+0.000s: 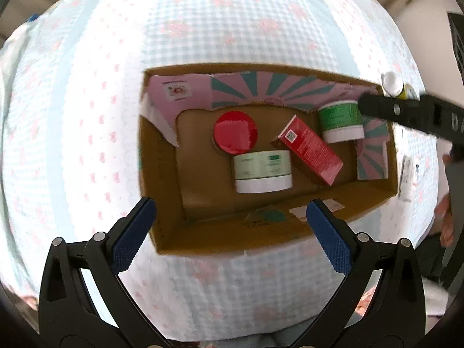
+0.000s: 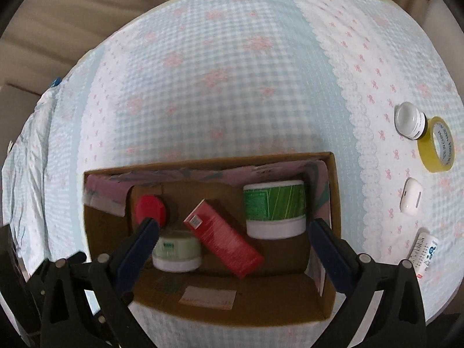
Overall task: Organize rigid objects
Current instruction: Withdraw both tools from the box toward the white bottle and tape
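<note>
Both grippers hang over an open cardboard box (image 1: 162, 174) on a bed dressed in a blue-checked sheet (image 1: 220, 29), fingers spread wide and holding nothing. The left gripper (image 1: 232, 217) points straight down, its blue fingers (image 1: 132, 232) framing the box's near wall; beyond its fingertips lie a red-lidded jar (image 1: 235, 132), a pale green tub (image 1: 262, 171) on its side and a red carton (image 1: 311, 149) lying at a slant. The right gripper (image 2: 233, 240) hovers above the same box, the carton and a green-wrapped tub (image 2: 274, 208) showing between its fingers, the pale tub (image 2: 177, 250) just by its left fingertip. With both pairs of fingers empty over a part-filled box, the likely reading is that items are being dropped in loose rather than lined up, which explains their tilted, scattered lie. Well out to the right of the right fingers, still on the sheet, wait a small white-lidded jar (image 2: 410, 120), a yellow roll of tape (image 2: 436, 145), a white earbud case (image 2: 411, 200) and a white tube (image 2: 424, 250), apparently next for collection.
</note>
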A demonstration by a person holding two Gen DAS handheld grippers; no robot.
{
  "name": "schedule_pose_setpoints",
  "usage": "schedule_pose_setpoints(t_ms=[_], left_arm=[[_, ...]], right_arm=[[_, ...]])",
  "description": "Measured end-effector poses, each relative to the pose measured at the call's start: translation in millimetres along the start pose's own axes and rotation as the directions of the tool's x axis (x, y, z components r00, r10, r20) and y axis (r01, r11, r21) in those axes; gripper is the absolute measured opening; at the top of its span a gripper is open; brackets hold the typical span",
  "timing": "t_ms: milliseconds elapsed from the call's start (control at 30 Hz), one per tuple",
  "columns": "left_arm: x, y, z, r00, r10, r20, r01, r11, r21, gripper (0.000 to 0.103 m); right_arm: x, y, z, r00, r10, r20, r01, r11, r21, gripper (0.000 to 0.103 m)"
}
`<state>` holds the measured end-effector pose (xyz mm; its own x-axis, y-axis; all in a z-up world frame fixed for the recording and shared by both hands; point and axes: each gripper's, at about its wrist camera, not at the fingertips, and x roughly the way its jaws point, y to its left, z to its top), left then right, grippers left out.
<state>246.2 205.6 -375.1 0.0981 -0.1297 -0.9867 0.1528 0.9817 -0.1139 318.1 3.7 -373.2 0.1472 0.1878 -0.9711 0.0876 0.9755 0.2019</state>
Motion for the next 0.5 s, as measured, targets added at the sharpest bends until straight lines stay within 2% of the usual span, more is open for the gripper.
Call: schedule_pose_setpoints(t_ms=[200,500], left_arm=[[-39,-2,-15,0.997,0.008,0.072,-0.003,0.998,-0.069,0.103],[-102,1,-55,0.985,0.049,0.167,-0.032,0.994,-0.1,0.103]], right_arm=[[-29,21,-14,1.0,-0.012,0.022,0.014,0.996,-0.083,0.103],[-89,42,-54,0.997,-0.015,0.07,0.026,0.988,-0.151,0.103]])
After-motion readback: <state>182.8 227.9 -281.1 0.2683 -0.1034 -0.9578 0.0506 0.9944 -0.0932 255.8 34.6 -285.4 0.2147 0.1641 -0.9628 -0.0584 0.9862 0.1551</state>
